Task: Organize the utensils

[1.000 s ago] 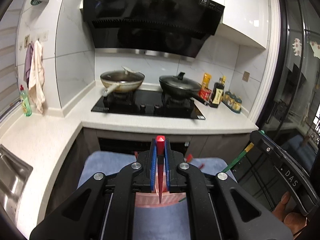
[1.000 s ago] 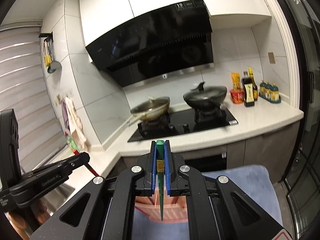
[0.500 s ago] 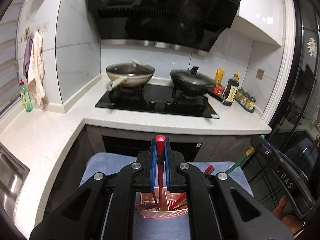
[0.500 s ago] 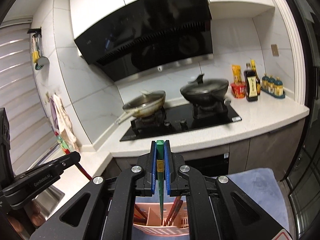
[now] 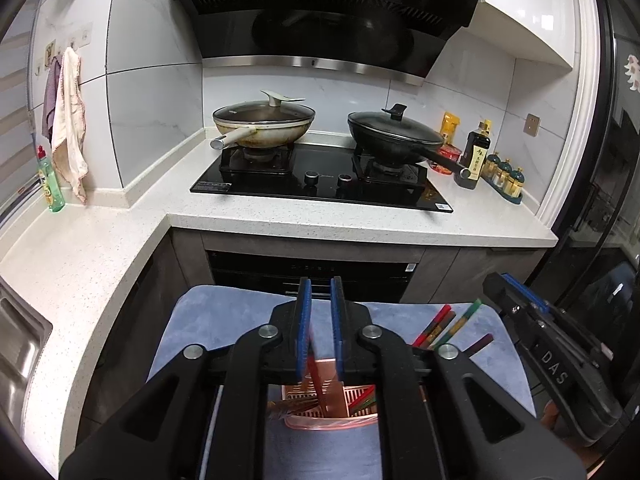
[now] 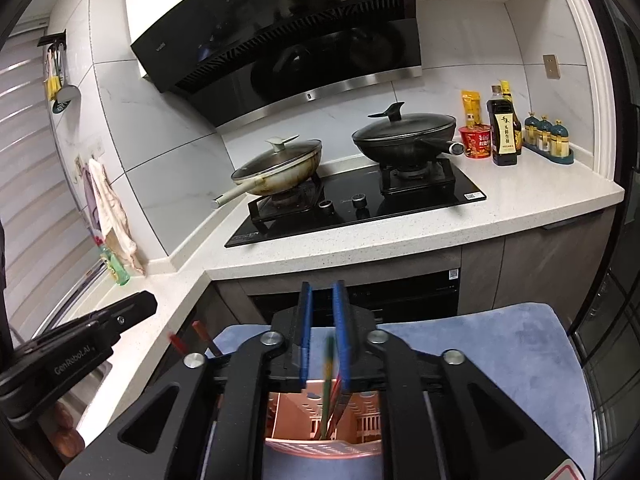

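- Left gripper (image 5: 319, 332) and right gripper (image 6: 322, 336): fingers parted, holding nothing.
- Chopsticks (image 6: 329, 396) stand in the pink basket (image 6: 320, 446), directly below both grippers, on the blue mat (image 5: 224, 320).
- Sorting appears nearly complete; no loose utensils visible.

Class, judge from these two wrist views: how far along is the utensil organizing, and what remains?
Done: several chopsticks already lean in the pink holder. In hand: nothing gripped; the left gripper and right gripper hang open above it, a blurred red chopstick and green chopstick between their fingers, ends in the holder. Left: probably little; no other loose utensils show, though the grippers hide much of the blue mat.
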Motion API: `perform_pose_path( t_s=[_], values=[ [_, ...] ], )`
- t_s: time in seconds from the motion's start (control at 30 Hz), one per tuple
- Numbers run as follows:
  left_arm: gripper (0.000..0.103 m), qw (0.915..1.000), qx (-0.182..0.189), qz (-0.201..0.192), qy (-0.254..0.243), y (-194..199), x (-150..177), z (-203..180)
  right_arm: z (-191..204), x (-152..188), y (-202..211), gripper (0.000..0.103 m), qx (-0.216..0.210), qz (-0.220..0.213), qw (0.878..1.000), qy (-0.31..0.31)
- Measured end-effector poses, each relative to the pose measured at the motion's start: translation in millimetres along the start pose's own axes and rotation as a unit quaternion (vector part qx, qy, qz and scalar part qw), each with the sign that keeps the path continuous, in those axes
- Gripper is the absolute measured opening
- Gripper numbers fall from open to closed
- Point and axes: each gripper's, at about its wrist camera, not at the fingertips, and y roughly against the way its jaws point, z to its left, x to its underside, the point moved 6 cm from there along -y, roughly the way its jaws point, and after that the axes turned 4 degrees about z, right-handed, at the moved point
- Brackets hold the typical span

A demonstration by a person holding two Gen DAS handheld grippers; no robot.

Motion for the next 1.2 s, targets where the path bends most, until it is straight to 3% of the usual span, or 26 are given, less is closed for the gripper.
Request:
perform_pose_path(
  t_s=[0.03,0.13,0.5,0.7,1.2],
  values=[
    [0.031,1.0000,-0.005,-0.001,-0.001,0,1,0,0,0,1,0.025,-0.001,-0.001,1.000,0.000],
    [0.051,0.9995,-0.025,-0.018,-0.006,5,1,-1,4,-1,9,0.040,-0.001,-0.008,1.000,0.008],
    [0.066,0.9983,-0.042,-0.032,-0.025,26,10,-6,16,7,41,0.058,0.034,-0.026,0.997,0.060],
    [0.072,0.9969,-0.060,-0.039,-0.034,45,22,-5,10,17,65,0.062,0.047,-0.030,0.996,0.062],
    [0.089,0.9944,-0.089,-0.024,-0.052,83,87,-7,4,87,113,0.072,0.077,-0.008,0.993,0.085]
  ],
)
